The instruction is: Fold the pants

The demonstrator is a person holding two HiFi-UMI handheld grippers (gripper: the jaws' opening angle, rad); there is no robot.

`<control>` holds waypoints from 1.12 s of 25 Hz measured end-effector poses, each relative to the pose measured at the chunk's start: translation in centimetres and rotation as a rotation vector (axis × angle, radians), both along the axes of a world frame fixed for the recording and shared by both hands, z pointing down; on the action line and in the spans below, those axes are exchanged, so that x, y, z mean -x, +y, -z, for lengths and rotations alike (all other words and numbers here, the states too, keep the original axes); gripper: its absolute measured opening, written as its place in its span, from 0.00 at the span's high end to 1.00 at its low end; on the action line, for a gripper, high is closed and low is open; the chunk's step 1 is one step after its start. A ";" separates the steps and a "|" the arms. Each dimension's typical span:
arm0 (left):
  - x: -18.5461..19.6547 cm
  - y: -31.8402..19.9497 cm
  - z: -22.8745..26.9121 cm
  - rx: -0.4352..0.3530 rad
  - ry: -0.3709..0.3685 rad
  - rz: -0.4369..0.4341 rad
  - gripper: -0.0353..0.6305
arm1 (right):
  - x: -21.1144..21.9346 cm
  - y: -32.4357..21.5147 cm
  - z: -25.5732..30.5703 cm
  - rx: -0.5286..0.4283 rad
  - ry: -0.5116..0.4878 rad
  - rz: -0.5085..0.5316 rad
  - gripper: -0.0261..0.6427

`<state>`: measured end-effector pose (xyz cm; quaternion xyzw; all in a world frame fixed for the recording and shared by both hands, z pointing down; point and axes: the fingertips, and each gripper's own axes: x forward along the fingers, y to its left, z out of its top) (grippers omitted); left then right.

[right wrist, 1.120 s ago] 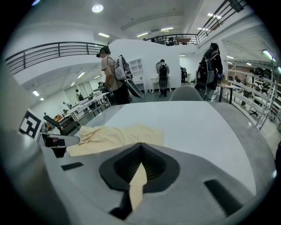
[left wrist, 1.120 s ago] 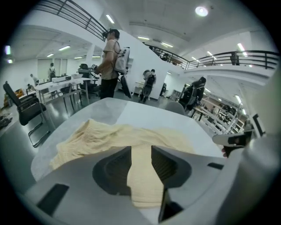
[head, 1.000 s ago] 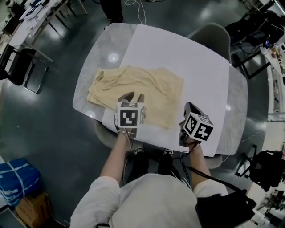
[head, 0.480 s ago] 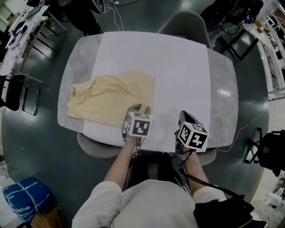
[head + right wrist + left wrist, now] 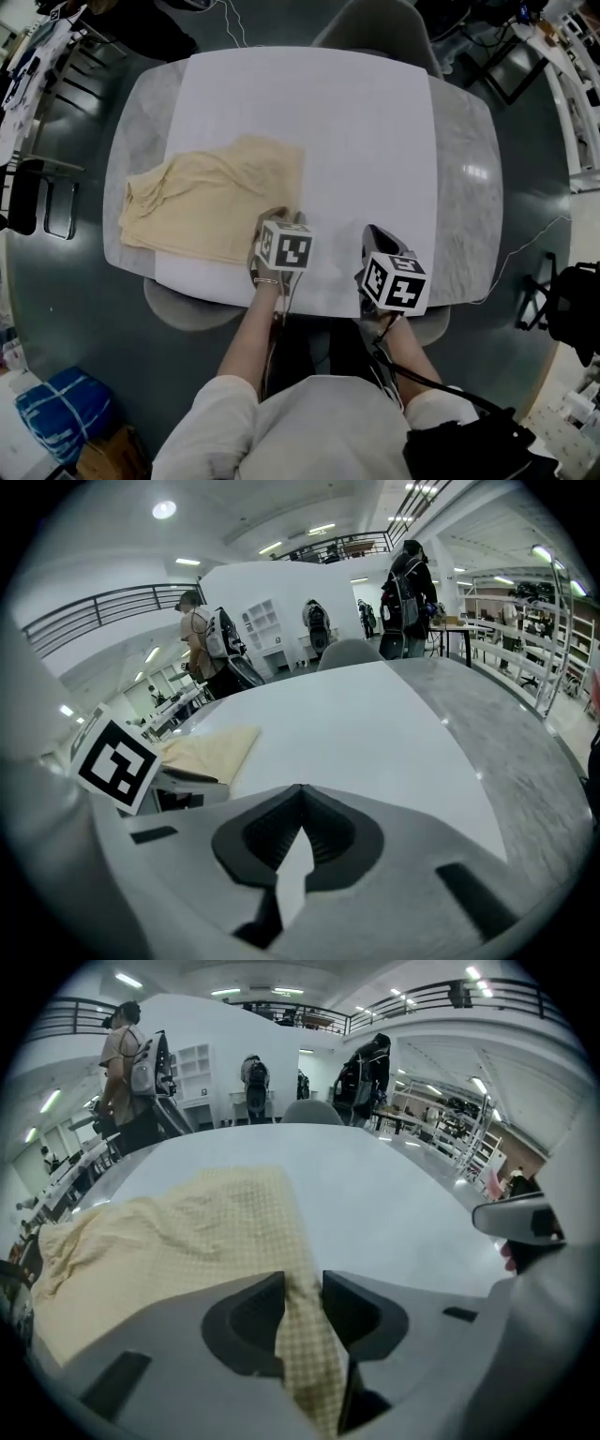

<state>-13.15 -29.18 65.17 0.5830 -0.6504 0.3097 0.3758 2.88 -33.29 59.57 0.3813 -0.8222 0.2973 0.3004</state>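
Beige pants (image 5: 206,202) lie crumpled on the left half of the white sheet (image 5: 375,141) that covers the table. My left gripper (image 5: 277,218) stands at their near right corner, shut on a strip of the checked cloth. In the left gripper view the cloth (image 5: 187,1232) runs from the table down between the jaws of the left gripper (image 5: 303,1283). My right gripper (image 5: 373,236) hovers over bare sheet to the right, apart from the pants. In the right gripper view the right gripper (image 5: 300,791) has its tips together with nothing in them, and the pants (image 5: 211,752) lie far left.
The marble table edge (image 5: 469,187) shows beyond the sheet. A grey chair (image 5: 375,23) stands at the far side and another (image 5: 178,305) at the near left edge. A blue bundle (image 5: 56,412) sits on the floor. People (image 5: 127,1063) stand in the background.
Both grippers have come nearer to the table's front edge and lower. The left gripper, which was over the pants' near middle, now stands at their near right corner.
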 end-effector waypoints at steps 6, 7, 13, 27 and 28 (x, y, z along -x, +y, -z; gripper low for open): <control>0.2 -0.1 -0.4 0.034 -0.041 -0.014 0.77 | 0.1 -0.5 -0.6 0.015 -0.008 0.020 0.97; 0.5 0.0 -0.4 0.036 -0.042 -0.003 0.80 | 0.1 -0.6 -0.6 0.016 -0.009 0.022 0.97; 1.1 0.1 0.2 0.032 0.023 0.021 0.90 | 0.8 -0.6 -0.2 0.019 -0.011 0.035 0.97; 10.1 4.1 7.5 -0.067 0.099 0.106 0.91 | 11.9 2.0 4.7 -0.027 -0.070 0.135 0.97; 11.3 4.6 8.0 -0.073 0.097 0.110 0.91 | 13.1 2.4 5.0 -0.031 -0.076 0.142 0.97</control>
